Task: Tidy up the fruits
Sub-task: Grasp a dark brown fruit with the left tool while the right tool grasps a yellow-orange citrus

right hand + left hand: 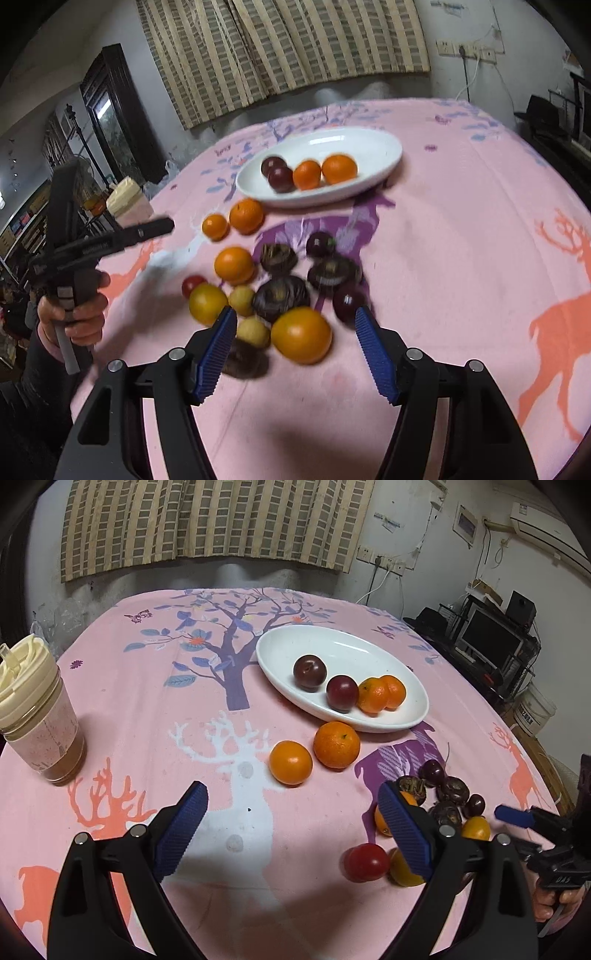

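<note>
Pink cloth (147, 716) over the worktop, printed with a purple tree, a white deer, orange deer and blue leaves. White oval dish (332, 646) carrying two dark purple plums (309, 672) and two orange tangerines (380, 694); more orange, yellow, red and dark brown fruit (280, 291) loose on the cloth. Black grippers with ribbed blue pads (181, 827); cream-lidded jar (33, 709); beige-and-grey checked curtain (221, 517).

The right wrist view is motion-blurred, so the dark fruits (280, 295) cannot be identified. In the left wrist view the left gripper's right finger (404, 830) hides part of an orange (382, 821) and a yellow fruit (402, 869); the cup (37, 716) is cut by the edge.
</note>
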The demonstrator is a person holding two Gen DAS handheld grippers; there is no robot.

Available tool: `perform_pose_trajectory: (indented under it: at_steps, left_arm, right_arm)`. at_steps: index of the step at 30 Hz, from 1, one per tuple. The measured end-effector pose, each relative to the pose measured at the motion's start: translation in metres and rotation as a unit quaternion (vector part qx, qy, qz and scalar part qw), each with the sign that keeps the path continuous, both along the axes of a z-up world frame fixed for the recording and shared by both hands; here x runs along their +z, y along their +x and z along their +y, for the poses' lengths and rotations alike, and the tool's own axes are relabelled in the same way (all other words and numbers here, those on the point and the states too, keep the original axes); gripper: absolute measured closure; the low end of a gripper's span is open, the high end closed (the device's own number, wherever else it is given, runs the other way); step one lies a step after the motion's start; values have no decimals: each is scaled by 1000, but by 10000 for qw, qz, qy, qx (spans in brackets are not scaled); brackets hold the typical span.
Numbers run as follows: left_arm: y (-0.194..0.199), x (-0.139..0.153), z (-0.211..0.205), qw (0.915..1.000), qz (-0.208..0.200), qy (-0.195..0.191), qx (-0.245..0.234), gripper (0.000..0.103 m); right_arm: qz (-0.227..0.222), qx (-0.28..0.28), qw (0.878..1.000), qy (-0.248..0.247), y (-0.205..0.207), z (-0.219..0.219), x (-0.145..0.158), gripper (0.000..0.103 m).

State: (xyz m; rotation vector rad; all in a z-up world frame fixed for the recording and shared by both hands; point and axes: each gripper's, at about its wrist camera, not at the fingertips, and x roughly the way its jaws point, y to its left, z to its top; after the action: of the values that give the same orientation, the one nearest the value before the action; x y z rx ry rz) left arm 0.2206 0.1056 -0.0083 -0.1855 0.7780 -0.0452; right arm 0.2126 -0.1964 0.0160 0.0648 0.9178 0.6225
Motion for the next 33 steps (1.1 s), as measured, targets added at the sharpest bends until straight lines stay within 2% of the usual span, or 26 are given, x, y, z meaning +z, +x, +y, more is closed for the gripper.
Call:
perform_pose_trajectory:
  at_steps: [6,8,11,15,18,20,23,25,28,31,33]
  left_arm:
    - [-3,3,-5,9999,-29,5,-108,12]
    - [-4,5,-6,9999,-67,22,-135,12]
    - [-7,7,-8,9997,-116,41,-187,12]
    - [-8,7,-11,9995,-140,133,-231,12]
    - [-11,8,-18,9989,-195,280,-327,12]
    - [-18,10,-29,9970,-281,315,-649,12]
    - [-36,12,-58,9879,-480,420,-1415,12]
    - [-47,9,-82,9795,-533,581,-1852,27]
    - [-55,-1,-113,9684,-368,667,-2375,39]
    - [-58,-13,-136,9621,-259,925,-2552,43]
    - [-58,-20,-142,9609,-129,940,-2602,49]
  right_arm:
    - [461,16,9989,-9,10,2,-16,47]
    - [593,20,9982,-9,12,2,-19,48]
    - [625,7,9980,-9,13,1,-20,50]
    - [675,84,9977,71,13,1,-21,63]
    - [728,61,9969,308,15,-5,-21,63]
    - [690,20,9959,585,14,-13,-18,63]
    - [599,-57,9942,890,13,-22,-14,63]
    - [614,-168,9933,965,14,-26,-14,63]
    - [637,-233,9925,1012,16,-29,-15,63]
    - [602,-198,9927,1028,15,-28,-14,63]
    - [600,-212,9924,1058,15,-29,-13,63]
